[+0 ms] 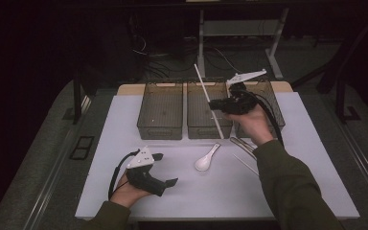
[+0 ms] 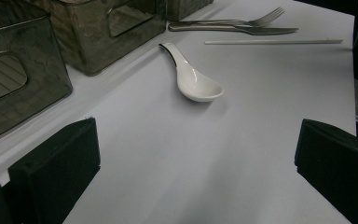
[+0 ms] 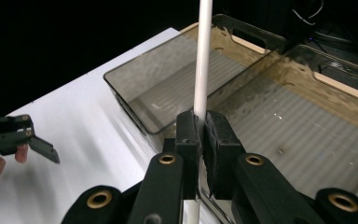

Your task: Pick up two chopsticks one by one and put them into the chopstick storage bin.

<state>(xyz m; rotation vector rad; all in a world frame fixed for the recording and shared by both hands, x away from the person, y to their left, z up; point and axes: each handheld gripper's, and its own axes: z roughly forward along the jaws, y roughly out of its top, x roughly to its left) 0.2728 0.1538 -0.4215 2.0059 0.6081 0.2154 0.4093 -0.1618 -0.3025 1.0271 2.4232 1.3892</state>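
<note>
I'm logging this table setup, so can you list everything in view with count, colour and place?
Bins: three, smoky see-through, in a row at the table's far edge.
White stick: one, long and thin, clamped in the right tongs over the middle bin.
Second white stick: one, lying flat on the table right of the spoon.
Soup spoon: one, white, on the table in front of the middle bin.
Fork and knife: one each, metal, side by side near the right bin.
Table top: one, white.
Left tongs: black, jaws wide apart, held low near the table's front left.
Right tongs: black, shut on the stick.
Sleeves: two, dark green.
</note>
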